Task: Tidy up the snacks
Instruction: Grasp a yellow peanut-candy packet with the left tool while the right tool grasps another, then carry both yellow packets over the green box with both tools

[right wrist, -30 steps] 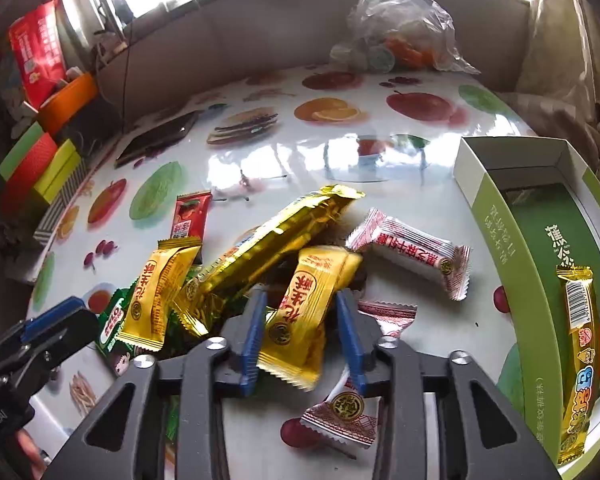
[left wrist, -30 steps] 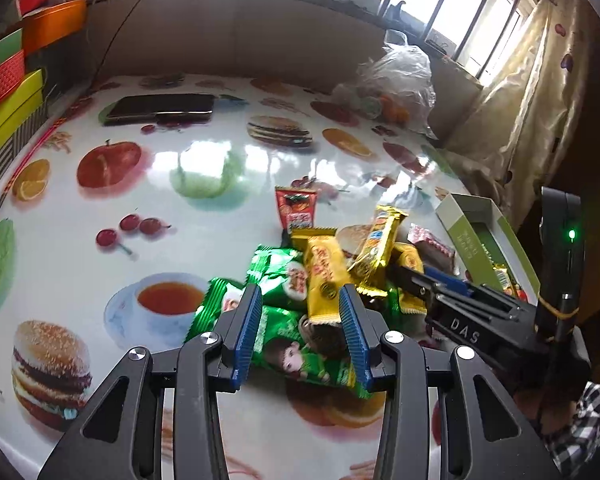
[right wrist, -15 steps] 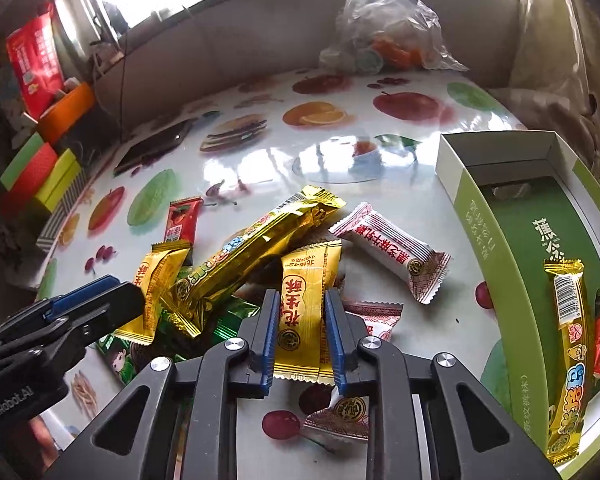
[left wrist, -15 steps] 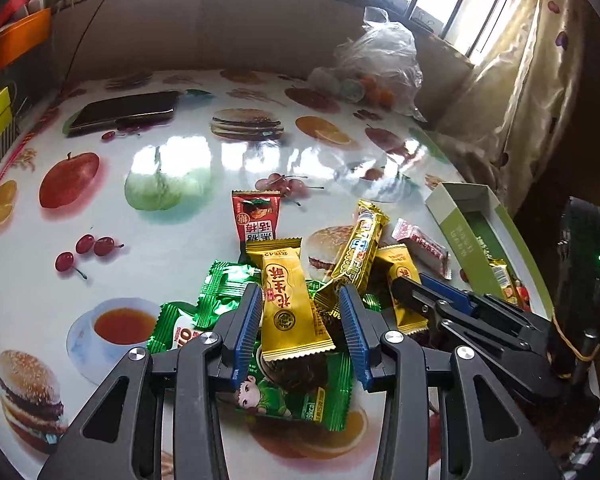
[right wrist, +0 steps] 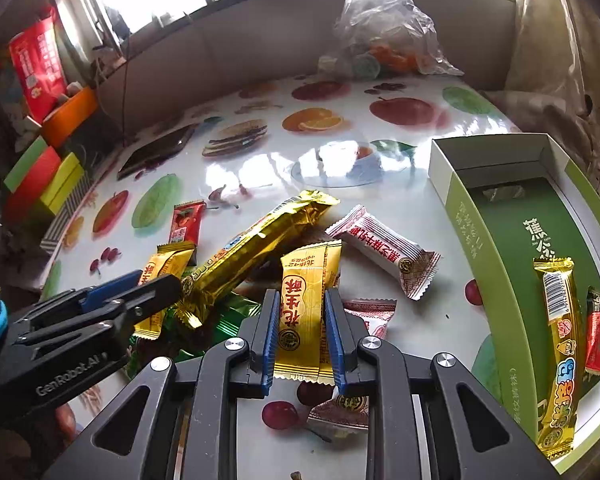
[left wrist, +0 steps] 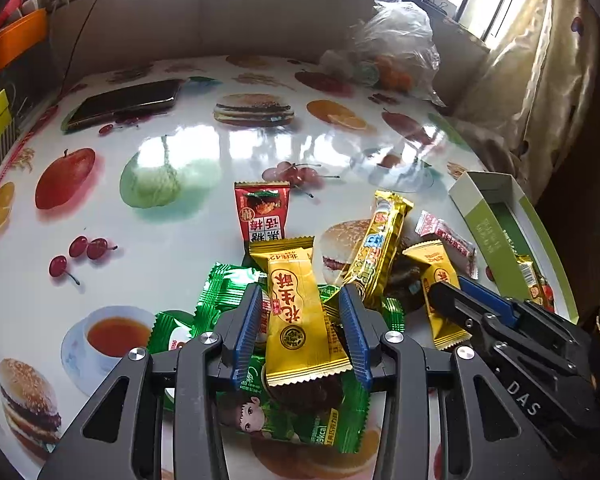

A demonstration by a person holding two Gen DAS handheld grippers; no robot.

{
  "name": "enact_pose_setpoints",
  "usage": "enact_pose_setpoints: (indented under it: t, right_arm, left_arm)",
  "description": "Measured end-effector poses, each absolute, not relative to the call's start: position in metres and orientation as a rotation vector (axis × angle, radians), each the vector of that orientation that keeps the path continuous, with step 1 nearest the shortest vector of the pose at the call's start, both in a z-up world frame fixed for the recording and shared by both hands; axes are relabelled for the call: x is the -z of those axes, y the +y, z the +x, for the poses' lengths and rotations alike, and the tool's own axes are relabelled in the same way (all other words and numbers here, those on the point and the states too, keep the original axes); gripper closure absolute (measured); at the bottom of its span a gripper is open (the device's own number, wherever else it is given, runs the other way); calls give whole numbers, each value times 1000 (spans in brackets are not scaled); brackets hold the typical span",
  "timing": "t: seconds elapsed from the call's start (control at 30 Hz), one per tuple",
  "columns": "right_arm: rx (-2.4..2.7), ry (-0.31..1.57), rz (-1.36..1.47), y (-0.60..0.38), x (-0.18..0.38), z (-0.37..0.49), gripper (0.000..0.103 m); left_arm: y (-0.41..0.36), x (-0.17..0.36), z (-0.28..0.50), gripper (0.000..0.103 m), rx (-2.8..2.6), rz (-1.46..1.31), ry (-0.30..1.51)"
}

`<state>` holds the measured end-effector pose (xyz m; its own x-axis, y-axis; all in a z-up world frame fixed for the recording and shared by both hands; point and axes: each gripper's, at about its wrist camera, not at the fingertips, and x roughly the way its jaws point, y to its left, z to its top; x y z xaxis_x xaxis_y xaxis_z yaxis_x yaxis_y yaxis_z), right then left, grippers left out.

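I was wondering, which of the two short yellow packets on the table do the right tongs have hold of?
The right tongs grip the yellow packet beside the white-and-red one. The other yellow packet lies under the left tongs, ungripped.

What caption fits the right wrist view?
Right gripper clamps a yellow peanut-crisp packet beside the green box.

Snacks, as I see them: a yellow pack (right wrist: 304, 312) stands between my right pads, pinched at its sides; a second yellow pack (left wrist: 300, 312) lies on green packs (left wrist: 228, 292). A long gold bar (right wrist: 256, 244) leans across the heap. White-red pack (right wrist: 384, 248) beside. Green box (right wrist: 480, 248) holds another gold bar (right wrist: 560, 344).
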<state>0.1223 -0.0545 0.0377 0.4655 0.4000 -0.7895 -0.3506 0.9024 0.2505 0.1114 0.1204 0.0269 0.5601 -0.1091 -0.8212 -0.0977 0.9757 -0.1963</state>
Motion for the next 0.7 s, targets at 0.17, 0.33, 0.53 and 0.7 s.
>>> enact_pose_setpoints:
  t: [0.17,0.33,0.53,0.7]
  right_arm:
    - [-462,983,57,-55,-39,120,82]
    - [-464,982,55,-54,-40,120,82]
    - [-466,982,55,-55,-40,120,82]
    - [-470,976,54,-55,-41,119,82]
  left_arm:
    - [118,-27,110,62,-9,-218,970]
    - [118,-27,112,74,-13,-203,973]
    - [117,-30,109,76,-22,-180,960]
    - [115,-37,105,76,-25,-163,935]
